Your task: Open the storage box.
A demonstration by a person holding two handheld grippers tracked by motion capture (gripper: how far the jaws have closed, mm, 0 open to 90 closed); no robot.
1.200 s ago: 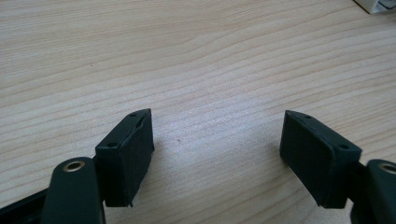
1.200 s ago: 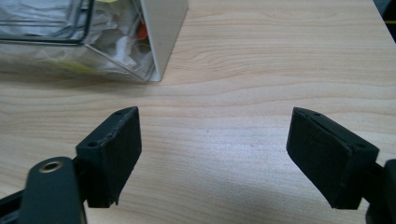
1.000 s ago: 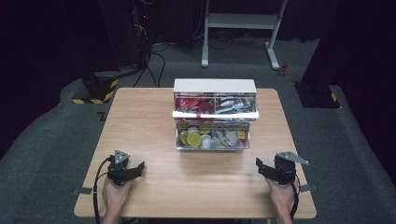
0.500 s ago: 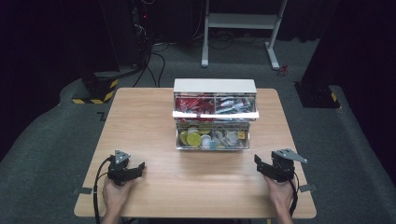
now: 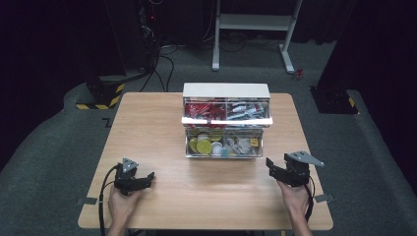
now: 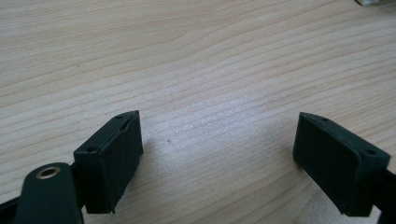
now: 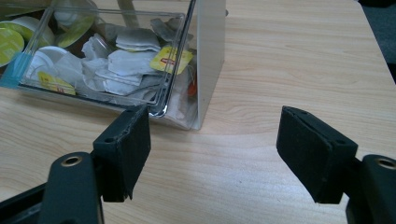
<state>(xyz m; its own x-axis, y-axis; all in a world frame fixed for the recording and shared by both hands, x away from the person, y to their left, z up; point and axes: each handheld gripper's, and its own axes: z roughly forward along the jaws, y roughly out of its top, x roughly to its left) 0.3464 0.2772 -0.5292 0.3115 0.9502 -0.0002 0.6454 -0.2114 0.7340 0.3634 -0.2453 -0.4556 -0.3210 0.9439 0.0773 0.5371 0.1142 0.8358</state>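
Your two-drawer box point(image 5: 226, 123) sits mid-counter point(image 5: 147, 128), its contents hard to make out from above; up close the lower drawer point(image 7: 107, 60) shows tea bags point(image 7: 130, 60) and yellow-lidded pods point(image 7: 9, 42). Both your left gripper point(image 5: 132, 178) and right gripper point(image 5: 290, 169) have jaws wide, holding nothing.

Two black claws were seen, the left claw point(image 5: 132, 178) and the right claw point(image 5: 290, 169), each topped by a grey three-cornered plate. A black cable was trailed from each. Blocky black jaws with small screw holes were shown, and a brass-ringed hole was set in each arm. Bare forearms were seen, without sleeves.
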